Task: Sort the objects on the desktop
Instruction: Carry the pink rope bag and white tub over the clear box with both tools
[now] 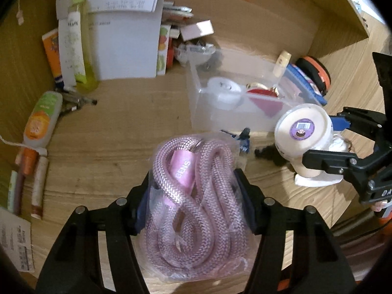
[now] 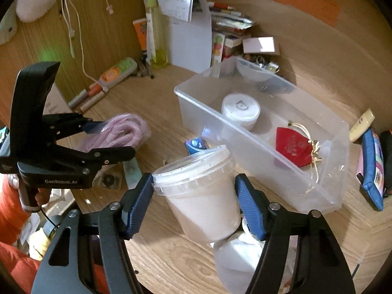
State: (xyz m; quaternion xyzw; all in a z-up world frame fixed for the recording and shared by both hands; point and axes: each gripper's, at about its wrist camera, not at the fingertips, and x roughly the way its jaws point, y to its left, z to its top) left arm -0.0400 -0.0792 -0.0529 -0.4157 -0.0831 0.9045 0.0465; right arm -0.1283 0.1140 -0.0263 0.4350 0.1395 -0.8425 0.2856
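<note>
My left gripper (image 1: 193,193) is shut on a clear bag of coiled pink rope (image 1: 193,196) and holds it above the wooden desk; it also shows in the right wrist view (image 2: 107,137) with the pink rope (image 2: 120,132). My right gripper (image 2: 194,191) is shut on a clear lidded tub of cream-coloured stuff (image 2: 201,191), tilted, just in front of the clear plastic bin (image 2: 325,191). In the left wrist view the right gripper (image 1: 325,139) holds that tub (image 1: 303,129) beside the bin (image 1: 196,98). The bin holds a white round jar (image 2: 241,109) and a red pouch (image 2: 294,147).
Bottles, tubes and pens (image 1: 41,120) lie along the left wall. White paper and boxes (image 1: 127,44) stand at the back. A blue pouch (image 2: 372,169) and a cream tube (image 2: 362,125) lie right of the bin. White items (image 2: 235,257) sit under the tub.
</note>
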